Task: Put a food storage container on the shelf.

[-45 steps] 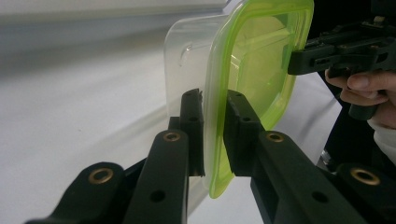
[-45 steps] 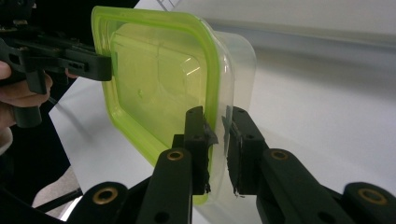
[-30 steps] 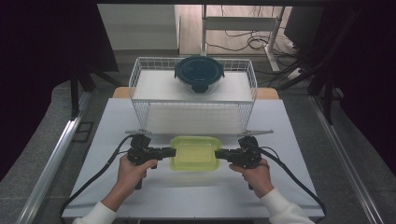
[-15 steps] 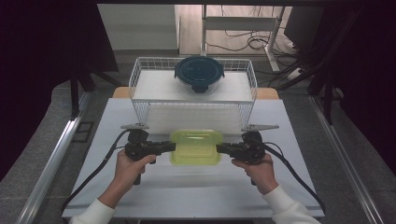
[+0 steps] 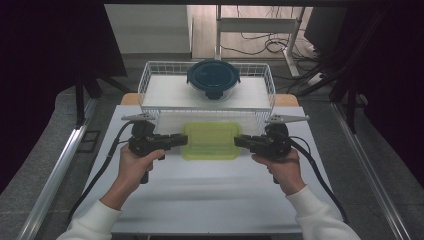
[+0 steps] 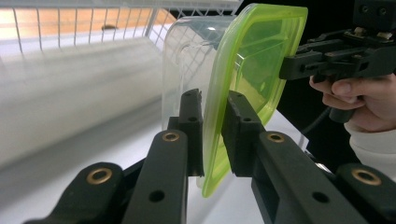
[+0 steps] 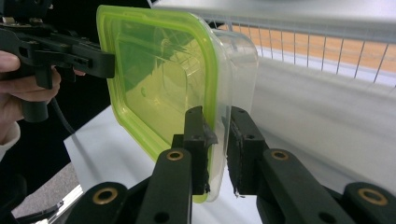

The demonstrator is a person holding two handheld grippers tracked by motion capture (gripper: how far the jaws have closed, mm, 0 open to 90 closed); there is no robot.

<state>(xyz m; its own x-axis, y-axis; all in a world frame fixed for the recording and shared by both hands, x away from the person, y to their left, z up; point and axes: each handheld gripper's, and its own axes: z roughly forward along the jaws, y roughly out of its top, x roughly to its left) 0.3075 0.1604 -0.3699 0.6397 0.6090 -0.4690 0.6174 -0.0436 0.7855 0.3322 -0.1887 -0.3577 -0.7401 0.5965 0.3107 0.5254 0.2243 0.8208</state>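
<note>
While it is seen from above, the container (image 5: pixel 211 140) is a flat rectangular box with rounded corners and a yellow-green lid, and it sits between the two hands, just in front of the white wire basket (image 5: pixel 150 82) and over the white surface (image 5: pixel 210 195). Inside the basket stands a round bowl with a dark blue lid (image 5: pixel 213 78).

The high view gives only the lid from the top. The left gripper view and the right gripper view show more: under the lid there is a clear, see-through body, and the lid rim stands out a little past this body. They also show the box from its short ends, each with the other hand at the far end.

The left tool (image 6: pixel 212 135) has its jaws almost together and pinches the lid rim at one short end. The right tool (image 7: pixel 218 149) is narrow in the same way and pinches the rim at the opposite end. Both tools hold the box level between them.
</note>
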